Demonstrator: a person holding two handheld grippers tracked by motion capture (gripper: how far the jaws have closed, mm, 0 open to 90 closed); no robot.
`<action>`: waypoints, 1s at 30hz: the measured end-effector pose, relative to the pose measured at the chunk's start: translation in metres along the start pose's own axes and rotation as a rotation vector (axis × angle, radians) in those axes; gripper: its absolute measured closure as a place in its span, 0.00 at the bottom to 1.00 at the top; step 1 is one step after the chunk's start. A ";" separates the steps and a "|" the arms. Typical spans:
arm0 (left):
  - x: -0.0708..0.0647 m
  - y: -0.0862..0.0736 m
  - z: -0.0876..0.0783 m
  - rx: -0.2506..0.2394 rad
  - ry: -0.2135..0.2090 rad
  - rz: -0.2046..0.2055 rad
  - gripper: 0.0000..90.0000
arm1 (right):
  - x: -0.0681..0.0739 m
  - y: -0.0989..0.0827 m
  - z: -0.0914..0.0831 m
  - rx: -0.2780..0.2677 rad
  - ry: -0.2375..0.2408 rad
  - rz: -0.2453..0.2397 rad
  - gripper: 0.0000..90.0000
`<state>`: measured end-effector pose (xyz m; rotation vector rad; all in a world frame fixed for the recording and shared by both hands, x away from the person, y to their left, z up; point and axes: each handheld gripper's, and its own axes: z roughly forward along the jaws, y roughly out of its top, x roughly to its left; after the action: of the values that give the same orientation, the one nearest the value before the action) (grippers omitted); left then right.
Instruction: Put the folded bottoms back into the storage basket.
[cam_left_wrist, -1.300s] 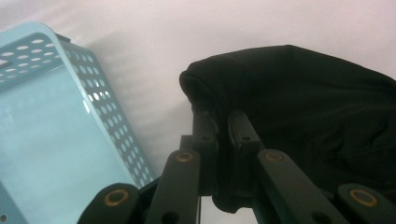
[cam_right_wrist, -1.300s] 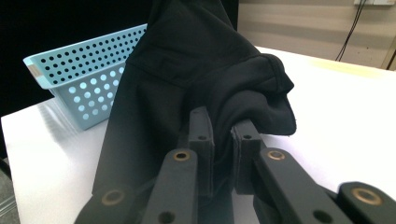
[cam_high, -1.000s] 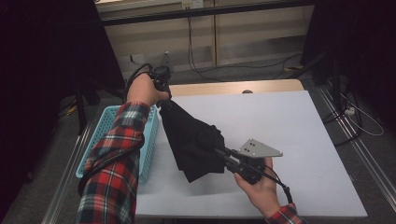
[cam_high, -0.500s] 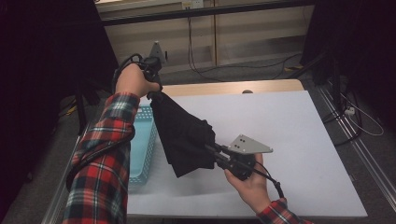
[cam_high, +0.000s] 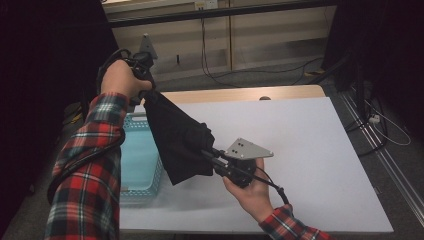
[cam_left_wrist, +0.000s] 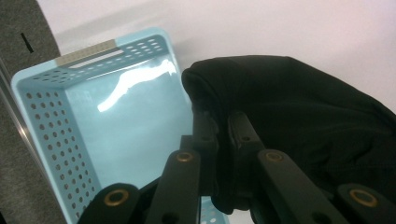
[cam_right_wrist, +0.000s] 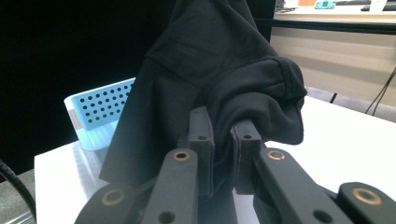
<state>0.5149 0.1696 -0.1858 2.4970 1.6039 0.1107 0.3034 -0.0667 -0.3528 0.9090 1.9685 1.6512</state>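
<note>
A black cloth garment (cam_high: 177, 137) hangs stretched between both grippers above the left side of the white table (cam_high: 310, 145). My left gripper (cam_high: 146, 90) is raised high at the table's far left corner, shut on the garment's upper edge (cam_left_wrist: 261, 107). Lower and nearer, my right gripper (cam_high: 206, 152) is shut on another fold of the garment (cam_right_wrist: 219, 79). In both gripper views the black jaws pinch fabric tightly. The garment's lower end drapes over the basket's right rim.
A light blue perforated basket (cam_high: 135, 165) stands at the table's left edge, seen from above as the basket (cam_left_wrist: 107, 126) and behind the cloth as the basket (cam_right_wrist: 100, 112). Cables (cam_high: 225, 75) lie on the floor beyond the table.
Both hands have lifted the garment and carried it to the left, toward the basket. The left gripper has risen higher; the right has followed up and left.
</note>
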 end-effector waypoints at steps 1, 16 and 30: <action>0.003 -0.001 -0.001 0.001 0.002 0.000 0.93 | 0.001 0.001 0.002 -0.001 0.003 0.000 0.91; 0.038 -0.016 -0.016 -0.012 0.018 -0.045 0.93 | 0.024 0.012 0.031 -0.019 0.053 0.001 0.91; 0.063 -0.027 -0.021 -0.027 0.031 -0.077 0.93 | 0.039 0.017 0.053 -0.041 0.093 0.017 0.91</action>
<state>0.5138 0.2403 -0.1725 2.4213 1.6966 0.1611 0.3160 -0.0007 -0.3434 0.8509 1.9839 1.7666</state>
